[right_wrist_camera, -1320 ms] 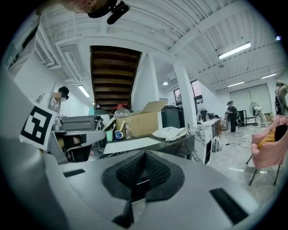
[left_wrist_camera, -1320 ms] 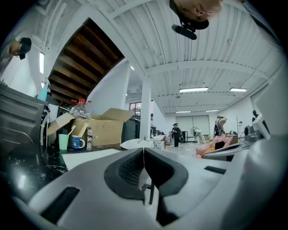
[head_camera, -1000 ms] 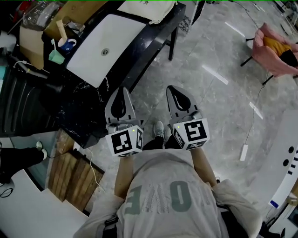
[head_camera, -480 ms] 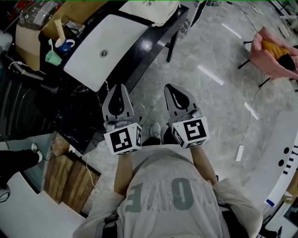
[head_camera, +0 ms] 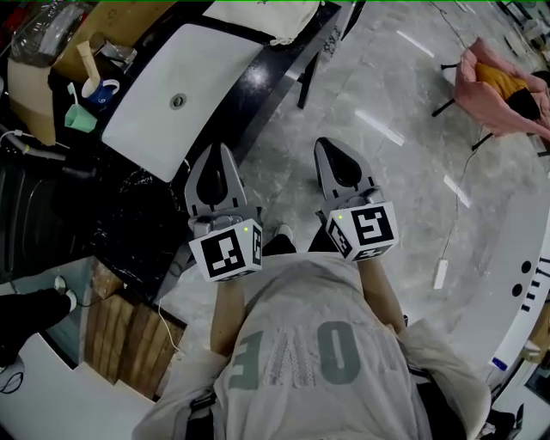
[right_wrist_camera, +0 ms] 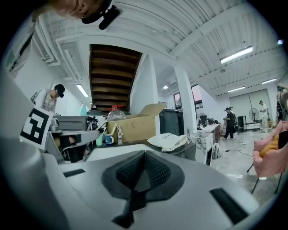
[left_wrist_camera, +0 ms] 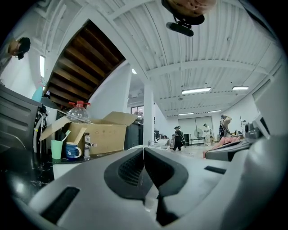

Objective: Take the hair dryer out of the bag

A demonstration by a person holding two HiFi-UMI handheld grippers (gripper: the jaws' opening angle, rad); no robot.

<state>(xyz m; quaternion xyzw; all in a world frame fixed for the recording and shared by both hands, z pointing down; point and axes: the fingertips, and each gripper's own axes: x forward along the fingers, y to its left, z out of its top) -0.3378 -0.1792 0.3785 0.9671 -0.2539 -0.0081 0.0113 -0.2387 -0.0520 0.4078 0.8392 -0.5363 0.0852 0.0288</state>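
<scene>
Left gripper (head_camera: 215, 153) and right gripper (head_camera: 334, 148) edge forward beside the black table (head_camera: 258, 82) — jaws pressed together, empty — cream bag (head_camera: 262, 15) at top centre not yet reached

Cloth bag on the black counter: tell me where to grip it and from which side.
Pinch the cloth bag at its rumpled edge nearest you, coming in from the open floor side with the right tongs. It lies slumped and limp, so a loose fold is likely the only purchase. Its mouth isn't visible. Those tongs are shut; open them first.
</scene>
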